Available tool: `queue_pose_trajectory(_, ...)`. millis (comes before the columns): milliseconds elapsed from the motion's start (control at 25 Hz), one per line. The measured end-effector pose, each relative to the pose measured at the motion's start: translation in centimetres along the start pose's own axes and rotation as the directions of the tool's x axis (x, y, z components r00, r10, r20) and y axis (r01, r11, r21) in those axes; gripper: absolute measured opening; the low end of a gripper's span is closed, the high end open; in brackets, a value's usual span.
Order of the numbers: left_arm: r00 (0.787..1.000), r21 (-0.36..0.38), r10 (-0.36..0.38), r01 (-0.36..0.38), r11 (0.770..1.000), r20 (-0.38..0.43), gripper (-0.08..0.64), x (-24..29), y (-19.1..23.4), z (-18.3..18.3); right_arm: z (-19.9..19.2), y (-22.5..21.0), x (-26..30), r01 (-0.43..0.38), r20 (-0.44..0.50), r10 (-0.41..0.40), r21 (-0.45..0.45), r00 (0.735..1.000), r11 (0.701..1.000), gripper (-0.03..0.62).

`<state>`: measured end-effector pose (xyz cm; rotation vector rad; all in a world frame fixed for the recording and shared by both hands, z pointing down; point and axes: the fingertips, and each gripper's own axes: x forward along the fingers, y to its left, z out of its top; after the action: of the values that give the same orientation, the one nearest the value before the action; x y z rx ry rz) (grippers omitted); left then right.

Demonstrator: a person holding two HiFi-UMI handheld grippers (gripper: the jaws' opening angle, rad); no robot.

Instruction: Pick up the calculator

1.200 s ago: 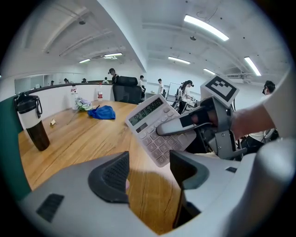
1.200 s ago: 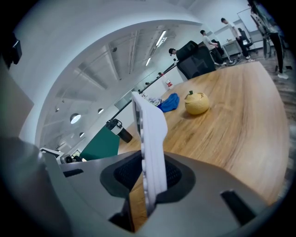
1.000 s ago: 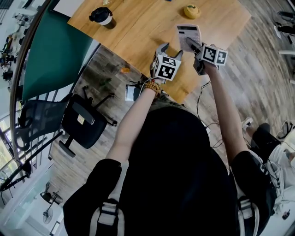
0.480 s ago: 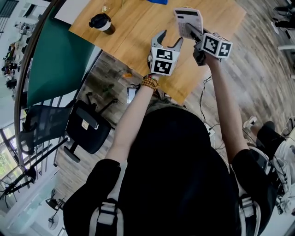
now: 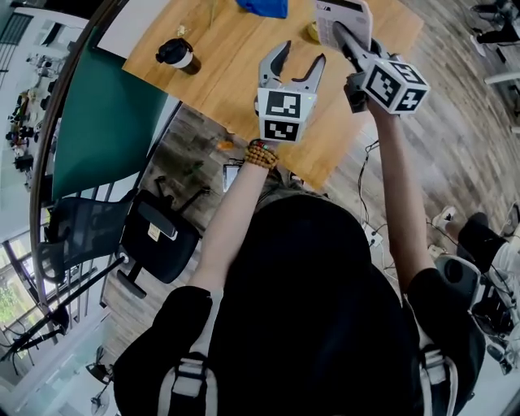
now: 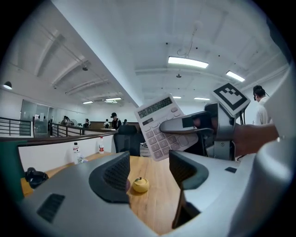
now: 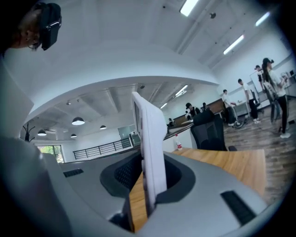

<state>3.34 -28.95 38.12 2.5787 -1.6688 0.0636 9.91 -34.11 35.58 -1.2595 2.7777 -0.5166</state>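
Observation:
The white calculator (image 5: 341, 16) is held up above the wooden table (image 5: 236, 57), and my right gripper (image 5: 348, 41) is shut on its lower edge. The right gripper view shows the calculator (image 7: 150, 148) edge-on, clamped between the two grey jaws of the right gripper (image 7: 148, 180). In the left gripper view its keys and display (image 6: 159, 127) face me, with the right gripper (image 6: 185, 127) pressed across them. My left gripper (image 5: 292, 65) hangs beside it to the left, open, with nothing between its fingers (image 6: 111, 178).
On the table are a black lidded cup (image 5: 179, 53), a small yellow fruit (image 6: 140, 184) and a blue object (image 5: 264, 6). Two bottles (image 6: 76, 150) stand at the far side. A black office chair (image 5: 154, 231) and a green partition (image 5: 97, 106) are left of the table.
Both grippers have risen well above the table. The calculator has gone up with the right gripper, which stays shut on it. The left gripper has stayed open.

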Motion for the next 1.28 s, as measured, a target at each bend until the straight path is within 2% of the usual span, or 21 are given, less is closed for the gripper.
queue_pose_trajectory(240, 0.991, 0.031, 0.027, -0.031, 0.999, 0.134, 0.250, -1.1, 0.3, 5.4, 4.8, 2.0, -2.9, 0.052, 0.141, -0.033, -0.133, 0.989, 0.990, 0.087)
queue_pose_trajectory(320, 0.982, 0.039, 0.045, -0.053, 0.998, 0.181, 0.221, -1.3, 0.5, 7.1, 6.1, 2.7, -3.5, 0.072, 0.182, -0.042, -0.163, 0.982, 0.984, 0.087)
queue_pose_trajectory(640, 0.948, 0.048, 0.085, -0.105, 0.993, 0.308, 0.191, -2.7, -0.3, 11.9, 9.0, 5.3, -6.5, 0.174, 0.333, -0.078, -0.270, 0.940, 0.947, 0.087)
queue_pose_trajectory(760, 0.939, 0.025, 0.107, -0.121, 0.992, 0.326, 0.171, -3.0, -0.6, 11.8, 9.2, 6.1, -7.3, 0.188, 0.397, -0.065, -0.279, 0.915, 0.942, 0.087)
queue_pose_trajectory(840, 0.935, 0.000, 0.110, -0.117, 0.993, 0.337, 0.158, -3.1, -0.9, 11.3, 9.2, 6.6, -7.8, 0.193, 0.408, -0.062, -0.287, 0.911, 0.938, 0.087)
queue_pose_trajectory(1040, 0.932, -0.030, 0.127, -0.124, 0.992, 0.340, 0.134, -3.6, -1.3, 9.6, 5.4, 4.9, -8.3, 0.179, 0.410, -0.064, -0.248, 0.910, 0.952, 0.087)
queue_pose_trajectory(1200, 0.934, -0.038, 0.148, -0.144, 0.989, 0.326, 0.118, -4.2, -1.1, 8.1, 4.9, 6.1, -8.3, 0.194, 0.388, -0.075, -0.278, 0.918, 0.941, 0.087)
queue_pose_trajectory(1280, 0.935, -0.035, 0.149, -0.145, 0.989, 0.321, 0.116, -4.5, -1.3, 7.6, 4.3, 6.5, -8.5, 0.189, 0.379, -0.077, -0.268, 0.922, 0.945, 0.087)
